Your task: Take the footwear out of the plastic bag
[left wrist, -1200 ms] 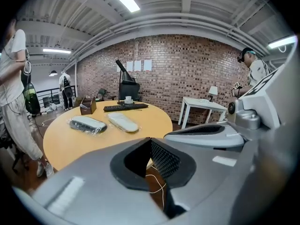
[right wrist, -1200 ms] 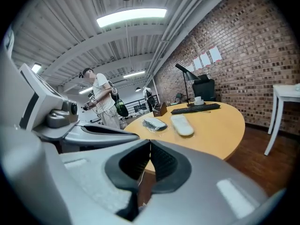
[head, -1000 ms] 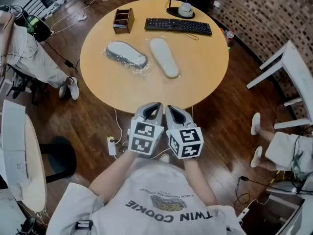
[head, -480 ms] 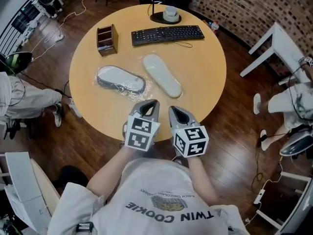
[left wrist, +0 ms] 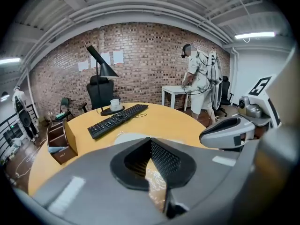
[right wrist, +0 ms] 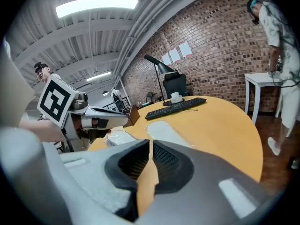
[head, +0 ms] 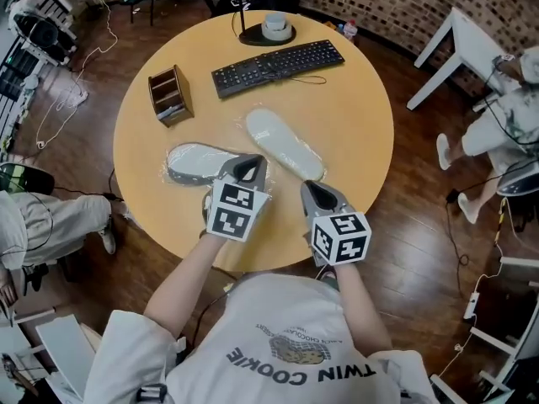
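Keyboard (head: 278, 57), wooden organizer (head: 168, 96), lamp base (head: 265, 34) on table (head: 362, 133) beyond slippers (head: 282, 141).

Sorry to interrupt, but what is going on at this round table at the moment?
A person holds two grippers over the near side of the round table. The left gripper and right gripper are both shut and empty. Ahead lies a pale grey slipper in a crinkled clear plastic bag, close by the left gripper's tips, with a second slipper beside it. Nothing is out of the bag yet.

Grey slipper (head: 195, 162) inside crinkled clear plastic bag (head: 169, 172) — lying flat; pale slipper (head: 282, 143) just beside.
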Tool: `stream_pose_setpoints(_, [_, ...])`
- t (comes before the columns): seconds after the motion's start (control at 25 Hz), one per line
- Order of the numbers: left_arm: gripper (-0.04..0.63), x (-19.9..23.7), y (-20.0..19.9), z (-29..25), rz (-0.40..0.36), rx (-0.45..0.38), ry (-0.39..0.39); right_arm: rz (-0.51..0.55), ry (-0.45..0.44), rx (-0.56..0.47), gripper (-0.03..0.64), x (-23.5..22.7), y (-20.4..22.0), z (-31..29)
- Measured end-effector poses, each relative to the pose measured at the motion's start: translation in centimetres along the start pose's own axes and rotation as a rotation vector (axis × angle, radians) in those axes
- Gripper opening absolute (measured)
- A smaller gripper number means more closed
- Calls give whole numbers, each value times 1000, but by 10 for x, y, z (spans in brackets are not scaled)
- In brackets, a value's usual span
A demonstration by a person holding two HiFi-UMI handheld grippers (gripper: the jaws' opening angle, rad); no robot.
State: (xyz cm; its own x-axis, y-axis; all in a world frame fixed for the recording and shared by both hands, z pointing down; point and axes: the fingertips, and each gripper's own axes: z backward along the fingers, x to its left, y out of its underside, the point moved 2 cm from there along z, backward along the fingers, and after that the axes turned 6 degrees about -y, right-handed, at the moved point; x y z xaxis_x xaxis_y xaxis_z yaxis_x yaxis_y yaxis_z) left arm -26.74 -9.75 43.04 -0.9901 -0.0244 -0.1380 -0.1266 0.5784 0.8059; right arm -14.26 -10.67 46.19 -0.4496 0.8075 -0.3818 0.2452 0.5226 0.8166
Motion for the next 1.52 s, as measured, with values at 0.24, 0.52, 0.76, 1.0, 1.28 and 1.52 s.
stream_pose_setpoints(0.24, [5, 42, 0, -46, -90, 12, 48, -62, 92, 7, 26, -19, 3, -14])
stream_pose_setpoints(0.52, [5, 86, 15, -98, -159, 48, 81, -158, 196, -6, 37, -46, 11, -20])
stream_pose_setpoints(0.76, [5, 114, 31, -133, -177, 97, 86, -257, 265, -4, 55, -68, 23, -14])
stream_pose_setpoints(1.0, [5, 126, 43, -160, -270, 153, 128, -397, 293, -42, 61, -88, 40, -10])
stream_pose_setpoints(1.28, [5, 127, 67, -177, -353, 223, 156, -479, 275, -49, 61, -102, 60, -16])
stream_pose_setpoints(1.52, [5, 128, 75, -184, -365, 264, 146, -510, 229, -51, 61, -103, 62, -22])
